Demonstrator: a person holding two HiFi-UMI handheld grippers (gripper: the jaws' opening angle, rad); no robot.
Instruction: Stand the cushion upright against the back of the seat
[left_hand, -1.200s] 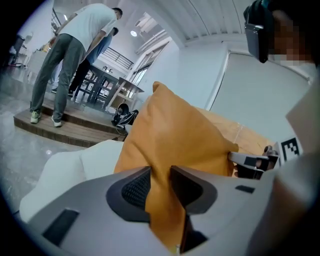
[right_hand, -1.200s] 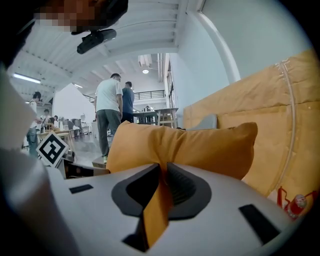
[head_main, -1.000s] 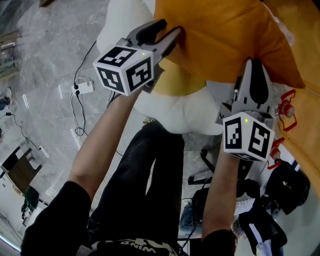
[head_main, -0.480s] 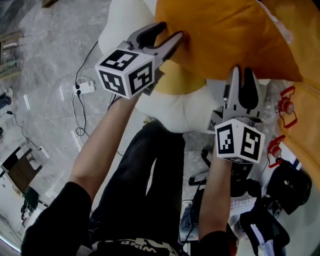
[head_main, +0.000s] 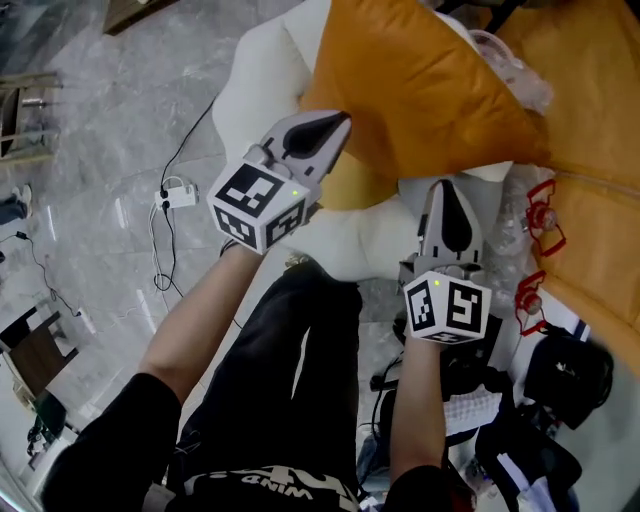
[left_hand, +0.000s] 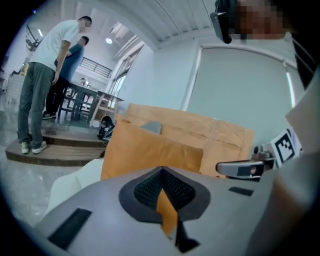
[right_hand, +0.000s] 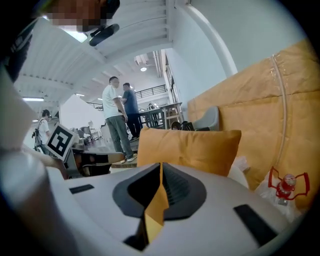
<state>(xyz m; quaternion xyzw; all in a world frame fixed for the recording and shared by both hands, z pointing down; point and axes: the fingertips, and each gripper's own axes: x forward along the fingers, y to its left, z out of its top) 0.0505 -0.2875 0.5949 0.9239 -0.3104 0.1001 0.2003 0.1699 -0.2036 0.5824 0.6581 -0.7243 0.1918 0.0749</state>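
The orange cushion (head_main: 420, 90) stands upright on the white seat (head_main: 255, 80), with open floor (head_main: 100, 170) to its left. Held forward side by side, the left gripper (head_main: 340, 118) and right gripper (head_main: 446, 186) sit at its lower edge, jaws just closed, empty.

Head view: bright, even indoor light from overhead. Pale marble floor (head_main: 90, 150) carries a soft sheen, no hard glare; shadows are faint and diffuse. Cushion (head_main: 420, 90) reads saturated orange, with shallow shading in its folds. Focus is good, with slight softness toward the frame edges.

Both gripper views: strong fisheye, straight lines bowing, dark vignette in the corners. The nearest foreground is out of focus and the middle distance sharper. Left gripper view: cool bluish cast, ceiling lamp (left_hand: 108, 40) blown out. Right gripper view: ceiling light (right_hand: 143, 69) small and bright, ceiling washed pale.
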